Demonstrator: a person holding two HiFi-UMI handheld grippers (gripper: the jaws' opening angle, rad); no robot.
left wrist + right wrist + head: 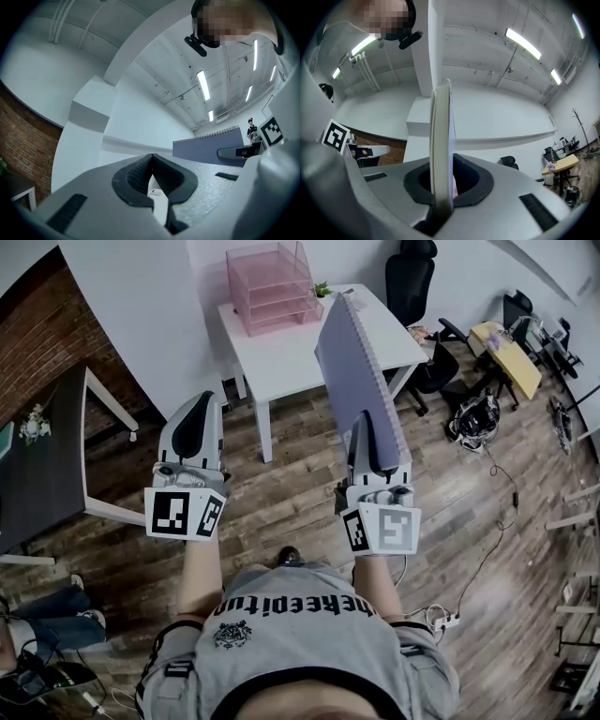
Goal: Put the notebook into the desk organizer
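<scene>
Purple notebook (354, 371): I'm pinching its bottom edge in the right gripper (373, 451), open air beyond the jaws; left gripper (196, 427) is hanging closed, empty.

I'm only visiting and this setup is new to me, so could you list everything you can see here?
notebook: one, purple, spiral-bound, held upright in the right gripper
desk organizer: one, pink, stacked trays, far corner of the white table
white table: one, white, ahead of the person
plant: one, green, small, on the white table beside the desk organizer
office chairs: at least two, black, beyond the white table at right
dark table: one, black top, at left
yellow desk: one, far right
left gripper: one, grey, jaws together, empty
right gripper: one, grey, closed on the notebook
</scene>
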